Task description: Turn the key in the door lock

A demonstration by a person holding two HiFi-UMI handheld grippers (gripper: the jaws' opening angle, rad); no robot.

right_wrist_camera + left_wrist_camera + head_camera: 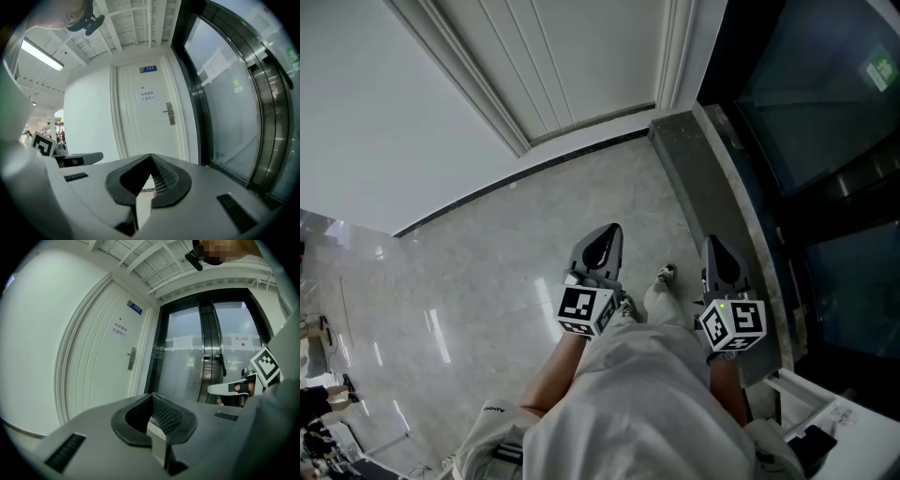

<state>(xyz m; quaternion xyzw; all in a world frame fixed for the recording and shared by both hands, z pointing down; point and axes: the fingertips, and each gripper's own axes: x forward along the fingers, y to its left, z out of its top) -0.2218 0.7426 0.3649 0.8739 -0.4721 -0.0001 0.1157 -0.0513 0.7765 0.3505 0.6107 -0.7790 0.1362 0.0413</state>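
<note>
The door lock is seen at mid-height on the right edge of the white door. The left hand-held gripper and the right hand-held gripper are held clenched on nothing, side by side, well apart from that door and pointed toward it.

No lettering is sharp enough to read. A small blue rectangular plate sits at the top of the white panelled door. Below it, a white paper notice with two lines of dark characters hangs on the same door. The tall glass wall beside the door carries a green square sticker and a white sheet with small print.
</note>
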